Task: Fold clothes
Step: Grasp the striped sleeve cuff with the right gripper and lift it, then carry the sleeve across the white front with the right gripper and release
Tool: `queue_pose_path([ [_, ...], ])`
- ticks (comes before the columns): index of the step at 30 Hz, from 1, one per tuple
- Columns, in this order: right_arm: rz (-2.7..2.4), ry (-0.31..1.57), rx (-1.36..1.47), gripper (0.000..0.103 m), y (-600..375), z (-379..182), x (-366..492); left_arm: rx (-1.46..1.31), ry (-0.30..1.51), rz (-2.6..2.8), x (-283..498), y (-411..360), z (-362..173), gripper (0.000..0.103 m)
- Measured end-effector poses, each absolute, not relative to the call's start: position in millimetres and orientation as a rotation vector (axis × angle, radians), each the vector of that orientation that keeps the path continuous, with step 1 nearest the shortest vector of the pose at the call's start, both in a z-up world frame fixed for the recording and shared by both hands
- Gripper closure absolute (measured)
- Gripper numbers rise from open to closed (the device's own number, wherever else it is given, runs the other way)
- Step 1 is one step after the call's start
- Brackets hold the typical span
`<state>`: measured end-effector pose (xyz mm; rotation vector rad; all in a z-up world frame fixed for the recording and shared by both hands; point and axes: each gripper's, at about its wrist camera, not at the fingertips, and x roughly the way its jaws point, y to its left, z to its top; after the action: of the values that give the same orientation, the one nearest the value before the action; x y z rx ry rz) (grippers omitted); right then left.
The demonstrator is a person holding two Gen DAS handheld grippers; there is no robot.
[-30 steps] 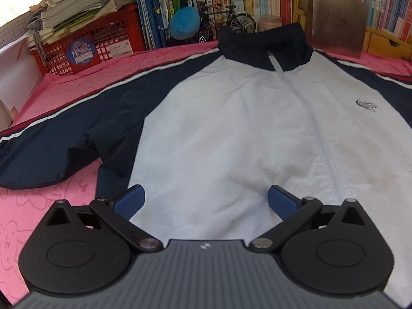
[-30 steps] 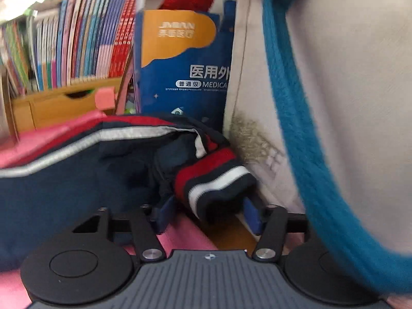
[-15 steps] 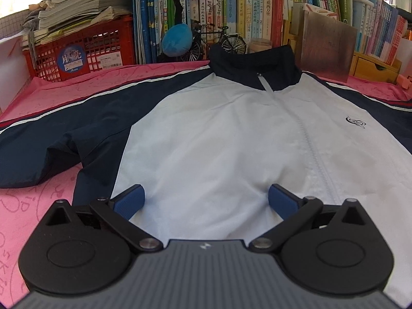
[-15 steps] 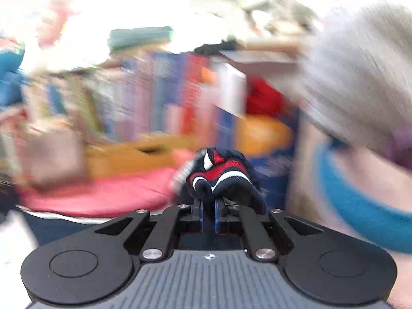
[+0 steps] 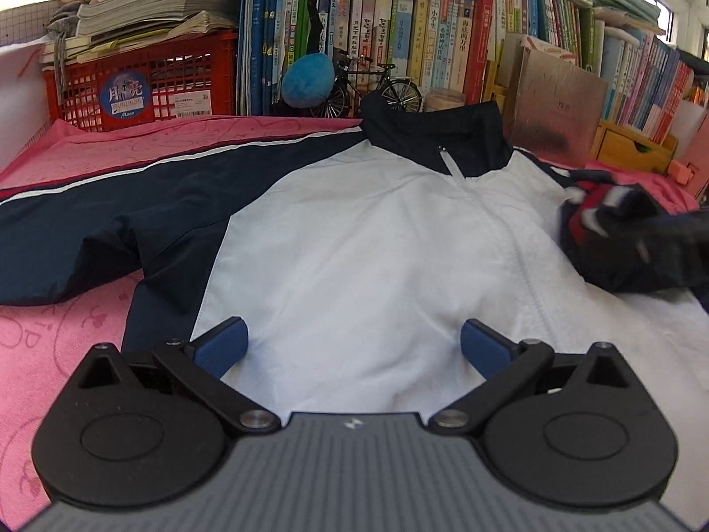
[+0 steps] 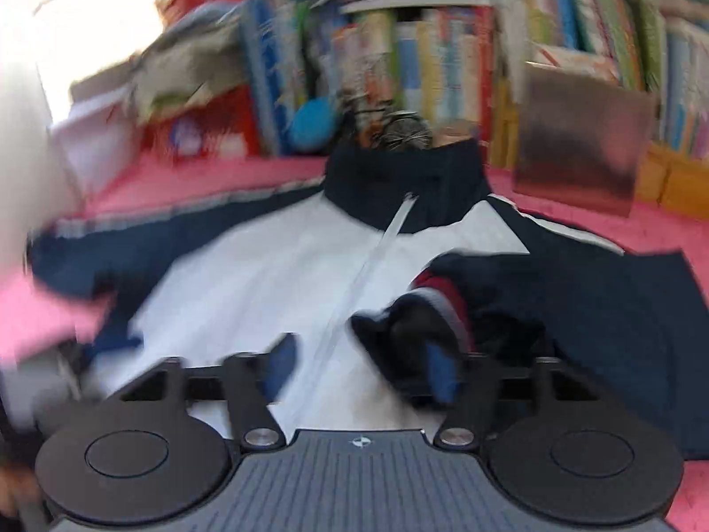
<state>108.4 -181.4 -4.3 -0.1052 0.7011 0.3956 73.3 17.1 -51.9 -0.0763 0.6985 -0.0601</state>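
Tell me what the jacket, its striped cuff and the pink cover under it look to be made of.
Jacket: thin woven synthetic, likely nylon or polyester; smooth with a faint sheen and sharp fine creases.
Striped cuff: ribbed knit elastic, thicker and matte; it is blurred here, so this is tentative.
Pink cover: soft matte cloth, perhaps towelling, with cartoon outlines pressed into it.

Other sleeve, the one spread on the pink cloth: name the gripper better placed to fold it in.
Left. The spread sleeve lies on the left gripper's side, and its jaws stand open and empty. The right gripper is opening beside the folded-in cuff.
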Motion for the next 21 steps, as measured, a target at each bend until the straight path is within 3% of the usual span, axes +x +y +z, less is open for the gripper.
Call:
queue_pose_path([
  [6, 0.353, 0.550, -0.357, 0.022, -170, 2, 62, -0.107, 0.689, -0.071, 71, 22, -51, 0.000],
  [11, 0.314, 0.497, -0.348, 0.017, -182, -2, 62, -0.138, 0.690, -0.097, 58, 38, -48, 0.000],
  [16, 0.338, 0.589, -0.326, 0.021, -171, -30, 97, -0.066, 0.694, -0.084, 43, 46, -49, 0.000],
  [19, 0.426, 0.603, -0.288, 0.030, -154, -43, 107, -0.073, 0.684, -0.086, 42, 47, -49, 0.000],
  [21, 0.474, 0.626, -0.300, 0.028, -141, -52, 112, -0.056, 0.686, -0.083, 44, 45, -50, 0.000],
])
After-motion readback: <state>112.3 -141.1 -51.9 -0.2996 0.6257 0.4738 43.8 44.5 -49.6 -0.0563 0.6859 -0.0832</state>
